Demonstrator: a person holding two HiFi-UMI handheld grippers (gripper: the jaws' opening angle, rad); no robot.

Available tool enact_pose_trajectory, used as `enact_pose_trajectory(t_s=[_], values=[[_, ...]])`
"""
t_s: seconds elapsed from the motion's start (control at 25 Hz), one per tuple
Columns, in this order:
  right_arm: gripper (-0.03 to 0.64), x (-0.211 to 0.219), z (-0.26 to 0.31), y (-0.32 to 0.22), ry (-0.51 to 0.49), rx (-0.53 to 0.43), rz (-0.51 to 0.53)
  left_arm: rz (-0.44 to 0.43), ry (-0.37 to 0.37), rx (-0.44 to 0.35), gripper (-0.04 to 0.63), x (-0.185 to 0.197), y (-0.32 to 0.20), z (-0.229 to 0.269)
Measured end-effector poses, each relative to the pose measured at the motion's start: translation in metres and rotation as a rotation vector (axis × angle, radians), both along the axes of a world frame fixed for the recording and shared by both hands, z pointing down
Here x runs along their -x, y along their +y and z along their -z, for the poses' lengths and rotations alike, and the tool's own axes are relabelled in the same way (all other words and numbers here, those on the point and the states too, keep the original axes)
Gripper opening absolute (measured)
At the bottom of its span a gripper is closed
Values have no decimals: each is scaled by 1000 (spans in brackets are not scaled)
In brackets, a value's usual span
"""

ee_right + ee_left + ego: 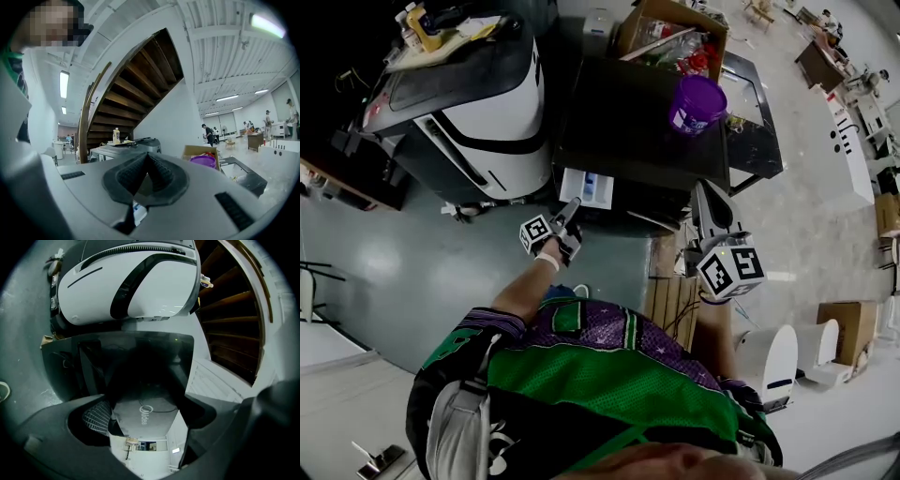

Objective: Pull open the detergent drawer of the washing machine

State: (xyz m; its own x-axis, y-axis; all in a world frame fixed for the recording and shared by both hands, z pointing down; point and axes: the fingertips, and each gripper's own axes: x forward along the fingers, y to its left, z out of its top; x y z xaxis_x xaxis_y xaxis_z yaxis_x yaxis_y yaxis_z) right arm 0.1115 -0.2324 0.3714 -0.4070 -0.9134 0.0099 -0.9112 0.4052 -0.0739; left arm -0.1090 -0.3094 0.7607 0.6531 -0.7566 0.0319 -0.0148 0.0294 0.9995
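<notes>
Head view: the washing machine (628, 127) stands black-topped ahead of you. Its detergent drawer (587, 187) is already pulled out of the machine's front left corner, showing white with a blue insert. Your left gripper (570, 208) reaches the drawer's front edge. Your right gripper (708, 202) hangs off the machine's right front corner, touching nothing. A purple bucket (697, 103) sits on the machine's lid, a cardboard box (673, 33) stands behind the machine, and a white appliance (483, 108) stands to its left.

Left gripper view: only here can you see the grip. The left gripper (145, 414) has its jaws set on either side of the drawer's (143, 420) grey, logo-marked front, clamping it, and one ribbed pad (96, 416) is visible. The white appliance (131, 284) fills the frame above the machine (140, 352).

Right gripper view: the right gripper (146, 161) has its pads pressed together, holding nothing. The bucket (204, 161) and box (197, 151) show beyond, and people stand in the far hall.
</notes>
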Motion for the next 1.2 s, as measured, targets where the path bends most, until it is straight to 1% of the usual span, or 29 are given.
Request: enact_pose_trajectory(t_s=[0.2,0.4,0.64,1.0,1.08,1.2], values=[[2,0,2,-2,-9,-5,-7,-29,11,-8,434,2,15,-5],[2,3,-3,-8,-10,2,4,-44,14,-9,434,0,16,-3],[2,10,0,-14,-11,1,30,-43,3,-4,434,1,19,-1],[2,27,4,-19,-20,-4,82,-39,13,-2,434,1,26,-1],[2,28,6,-20,-20,-9,86,-42,8,-11,434,2,28,1],[2,27,9,-21,-22,-14,88,-37,10,-1,434,2,31,1]])
